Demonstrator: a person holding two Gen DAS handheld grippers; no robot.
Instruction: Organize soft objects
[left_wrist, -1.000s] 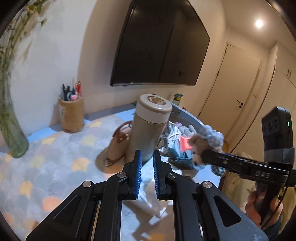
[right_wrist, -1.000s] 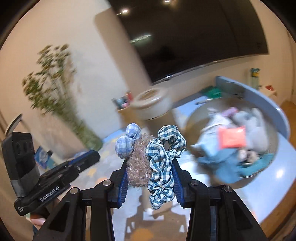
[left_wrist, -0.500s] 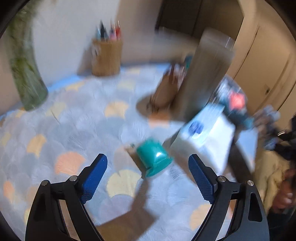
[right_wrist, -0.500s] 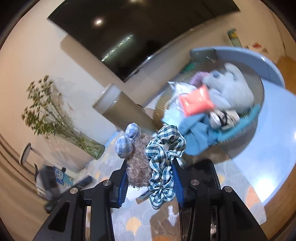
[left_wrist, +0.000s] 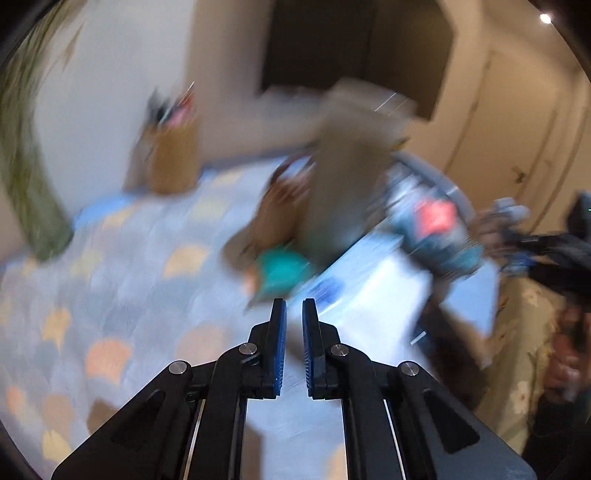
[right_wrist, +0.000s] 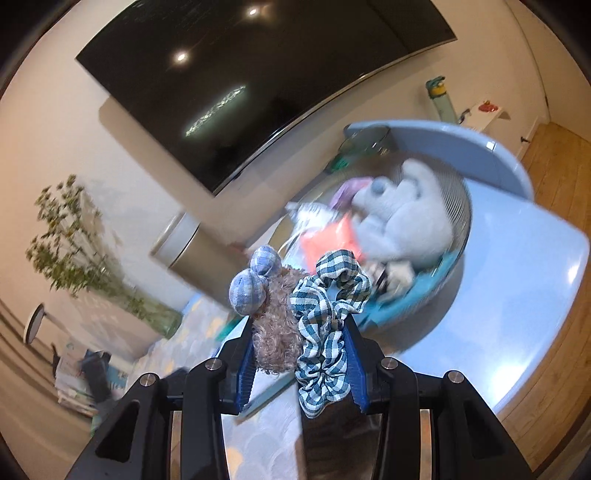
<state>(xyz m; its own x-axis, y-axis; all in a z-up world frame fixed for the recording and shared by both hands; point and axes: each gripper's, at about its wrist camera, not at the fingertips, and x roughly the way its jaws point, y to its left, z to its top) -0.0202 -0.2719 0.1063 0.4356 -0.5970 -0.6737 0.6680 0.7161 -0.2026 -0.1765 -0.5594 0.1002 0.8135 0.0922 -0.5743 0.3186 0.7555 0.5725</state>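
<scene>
My right gripper (right_wrist: 300, 350) is shut on a bunch of hair ties: a blue-and-white checked scrunchie (right_wrist: 327, 317) and a fuzzy brown tie with two blue fabric balls (right_wrist: 258, 280). It holds them in the air in front of a round basket (right_wrist: 460, 218) that holds a grey plush toy (right_wrist: 406, 218), an orange cloth (right_wrist: 328, 240) and blue fabric. My left gripper (left_wrist: 294, 332) is shut and empty above the patterned tablecloth (left_wrist: 122, 280). The left wrist view is blurred; the basket (left_wrist: 432, 221) and the right gripper (left_wrist: 524, 240) show at its right.
A tall beige thermos (left_wrist: 351, 177), a brown pouch (left_wrist: 280, 218), a teal object (left_wrist: 284, 269) and a white box (left_wrist: 373, 295) stand in the middle of the table. A pen holder (left_wrist: 173, 158) and a glass vase (left_wrist: 33, 206) stand by the wall.
My left gripper was shut, opened wide half a second ago, and is shut again; its view swings fast. My right gripper has carried the hair ties closer to the basket.
</scene>
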